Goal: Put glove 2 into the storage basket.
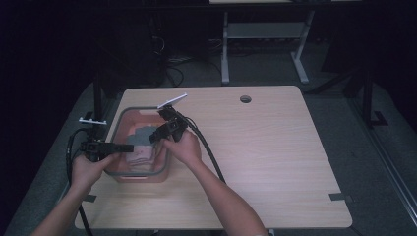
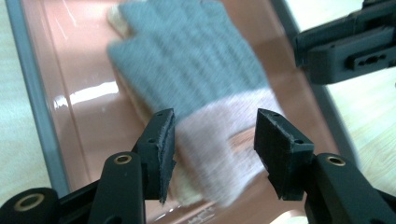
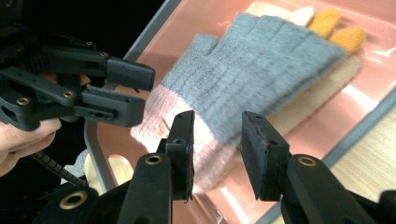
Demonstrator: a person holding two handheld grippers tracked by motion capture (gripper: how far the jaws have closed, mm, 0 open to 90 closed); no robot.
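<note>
Both claws, left (image 2: 212, 140) and right (image 3: 217, 144), hover spread over a grey-and-pink glove (image 2: 205, 84) lying in a pink bin (image 1: 129, 115) on the counter (image 1: 275, 157).

No readable text

No word, label, brand, number or sign could be read on anything in the three views; a faint embossed mark on the pink bin's (image 2: 93, 121) floor near the bottom edge was too blurred to read.
</note>
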